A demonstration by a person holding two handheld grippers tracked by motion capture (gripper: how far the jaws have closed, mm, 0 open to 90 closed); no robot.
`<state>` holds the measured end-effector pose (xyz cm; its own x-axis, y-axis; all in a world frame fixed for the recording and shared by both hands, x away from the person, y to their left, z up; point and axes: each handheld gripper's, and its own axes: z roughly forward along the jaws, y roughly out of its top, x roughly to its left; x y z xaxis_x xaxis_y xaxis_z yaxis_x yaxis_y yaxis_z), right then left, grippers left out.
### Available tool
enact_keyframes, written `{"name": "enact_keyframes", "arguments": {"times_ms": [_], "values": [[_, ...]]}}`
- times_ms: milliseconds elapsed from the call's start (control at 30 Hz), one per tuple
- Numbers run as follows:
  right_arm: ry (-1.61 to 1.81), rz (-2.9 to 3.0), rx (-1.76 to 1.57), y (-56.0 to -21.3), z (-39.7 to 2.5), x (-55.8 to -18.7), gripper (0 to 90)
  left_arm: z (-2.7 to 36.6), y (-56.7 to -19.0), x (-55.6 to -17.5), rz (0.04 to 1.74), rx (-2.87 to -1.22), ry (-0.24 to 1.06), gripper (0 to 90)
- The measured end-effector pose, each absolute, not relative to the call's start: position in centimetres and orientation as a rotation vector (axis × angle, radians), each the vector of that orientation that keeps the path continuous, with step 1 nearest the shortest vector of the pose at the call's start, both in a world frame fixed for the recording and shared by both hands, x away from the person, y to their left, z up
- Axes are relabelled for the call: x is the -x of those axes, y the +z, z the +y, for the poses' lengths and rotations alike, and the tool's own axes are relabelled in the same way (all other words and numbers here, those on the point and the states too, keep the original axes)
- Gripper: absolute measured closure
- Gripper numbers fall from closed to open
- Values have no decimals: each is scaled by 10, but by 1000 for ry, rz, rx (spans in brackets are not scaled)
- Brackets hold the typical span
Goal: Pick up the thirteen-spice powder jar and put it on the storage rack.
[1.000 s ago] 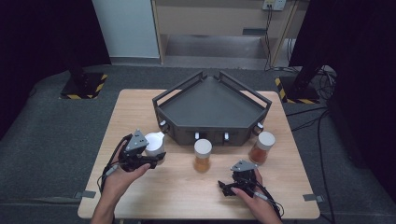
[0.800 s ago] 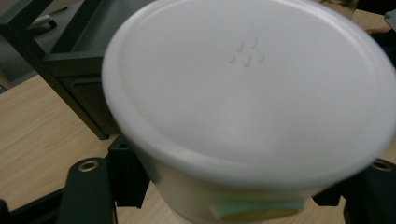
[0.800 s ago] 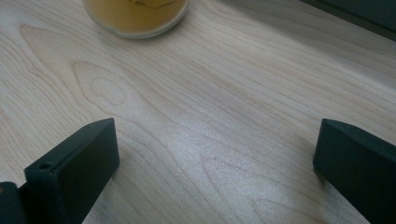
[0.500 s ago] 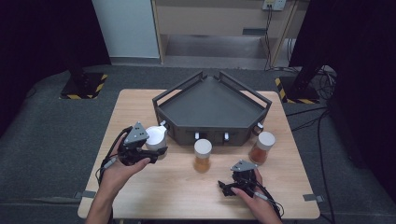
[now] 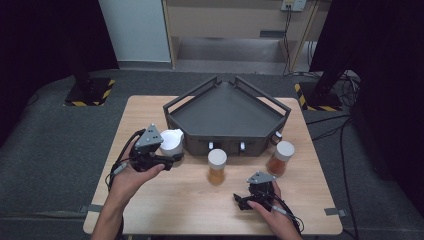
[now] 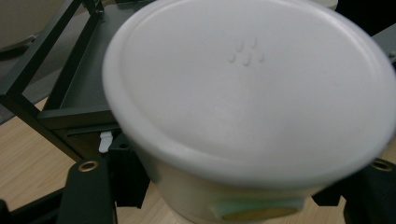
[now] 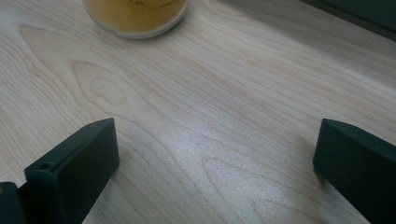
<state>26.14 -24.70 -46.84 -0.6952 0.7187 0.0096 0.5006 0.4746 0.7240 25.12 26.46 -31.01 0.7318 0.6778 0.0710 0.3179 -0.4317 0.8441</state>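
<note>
While clamped between left tongs (image 5: pixel 172 157), white-lidded jar (image 5: pixel 171 141) abuts tray (image 5: pixel 226 111).

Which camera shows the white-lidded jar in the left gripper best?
The high view: the whole jar shows in the left gripper beside the tray. The left gripper view gives its blurred lid close up.

desk (image 5: pixel 165 200): pale wood, visible grain, smooth with a soft sheen
white jar lid (image 6: pixel 247 88): matt plastic, smooth, a few tiny raised dots
tray (image 5: pixel 227 112): dark, matt
tongs (image 7: pixel 217 163): black, matt
floor (image 5: pixel 45 145): grey, rough like carpet
</note>
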Motion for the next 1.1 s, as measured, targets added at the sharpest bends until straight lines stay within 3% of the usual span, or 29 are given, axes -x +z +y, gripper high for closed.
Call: {"name": "enact_keyframes", "arguments": {"times_ms": [1100], "values": [[1047, 2430, -1036, -468, -247, -261, 4, 245, -279, -293, 636, -2049, 452, 293]]}}
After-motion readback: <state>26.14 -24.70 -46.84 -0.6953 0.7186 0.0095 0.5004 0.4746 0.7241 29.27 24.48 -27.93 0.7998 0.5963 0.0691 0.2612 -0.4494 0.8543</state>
